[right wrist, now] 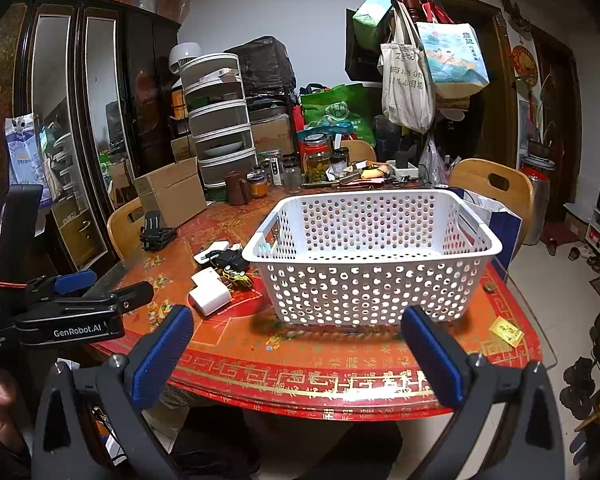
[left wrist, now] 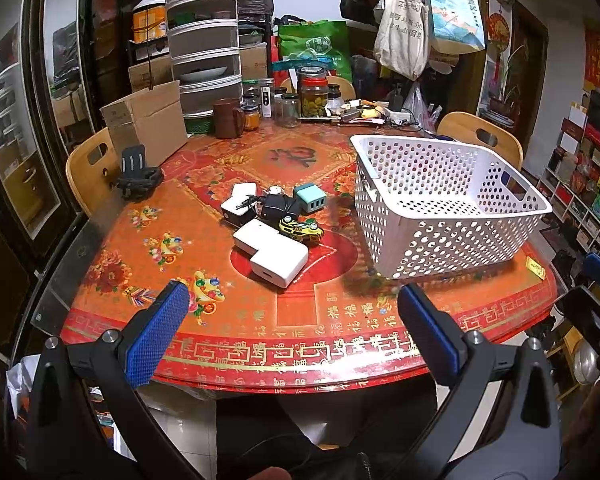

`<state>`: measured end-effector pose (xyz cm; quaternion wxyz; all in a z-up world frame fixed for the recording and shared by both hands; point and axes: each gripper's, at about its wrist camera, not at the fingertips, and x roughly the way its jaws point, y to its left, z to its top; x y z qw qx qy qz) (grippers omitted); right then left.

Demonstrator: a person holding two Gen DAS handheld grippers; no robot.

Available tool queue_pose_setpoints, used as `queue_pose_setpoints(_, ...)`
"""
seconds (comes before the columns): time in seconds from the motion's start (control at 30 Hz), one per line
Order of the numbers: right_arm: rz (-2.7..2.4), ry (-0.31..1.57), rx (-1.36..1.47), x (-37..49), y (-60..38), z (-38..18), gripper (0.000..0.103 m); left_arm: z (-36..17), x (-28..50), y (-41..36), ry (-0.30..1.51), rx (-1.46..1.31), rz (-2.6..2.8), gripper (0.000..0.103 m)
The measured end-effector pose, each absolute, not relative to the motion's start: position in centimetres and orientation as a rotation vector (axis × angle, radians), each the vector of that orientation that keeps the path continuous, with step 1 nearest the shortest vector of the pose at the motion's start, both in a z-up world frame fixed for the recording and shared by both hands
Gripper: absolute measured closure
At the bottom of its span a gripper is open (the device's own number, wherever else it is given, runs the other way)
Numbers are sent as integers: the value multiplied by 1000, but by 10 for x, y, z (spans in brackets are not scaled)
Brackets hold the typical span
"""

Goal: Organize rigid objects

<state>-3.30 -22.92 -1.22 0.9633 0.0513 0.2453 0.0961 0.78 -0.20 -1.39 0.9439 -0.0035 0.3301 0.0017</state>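
**Both tongs wide, held off the near edge of the bench**

Your left tongs (left wrist: 292,316) and right tongs (right wrist: 298,344) gape wide, holding nothing. Mid-bench, white chargers (left wrist: 274,254), a toy car (left wrist: 301,229) and a teal plug (left wrist: 310,197) cluster just beside the white basket (left wrist: 440,216), toward the right edge.

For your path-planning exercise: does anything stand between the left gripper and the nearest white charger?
Nothing visible does. The left gripper is open at the table's near edge, and only bare tablecloth lies between it and the white charger.
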Motion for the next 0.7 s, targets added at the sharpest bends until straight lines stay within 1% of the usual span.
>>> queue_pose_setpoints(0.13,168,485,105,-31,-233,-16,0,-16,12,0,637,12,19,0)
queue_pose_setpoints(0.27,35,482,138,-10,-276,-20,0,-33,39,8,612,79,103,0)
queue_pose_setpoints(0.37,-53,540,183,19,-323,-24,0,-54,67,13,655,146,151,0)
queue_pose_setpoints(0.43,-90,566,209,41,-354,-26,1,-70,85,16,735,156,111,0)
queue_pose_setpoints(0.5,-119,585,219,63,-376,-29,6,-85,100,24,792,127,70,0)
queue_pose_setpoints(0.6,-139,636,221,104,-402,-38,25,-100,111,37,821,61,57,0)
queue_pose_setpoints(0.63,-135,668,227,120,-410,-44,44,-104,115,39,831,58,60,0)
queue_pose_setpoints(0.67,-132,691,233,130,-415,-47,64,-109,118,40,836,61,72,0)
queue_pose_setpoints(0.7,-134,730,238,144,-421,-55,73,-115,120,40,841,66,82,0)
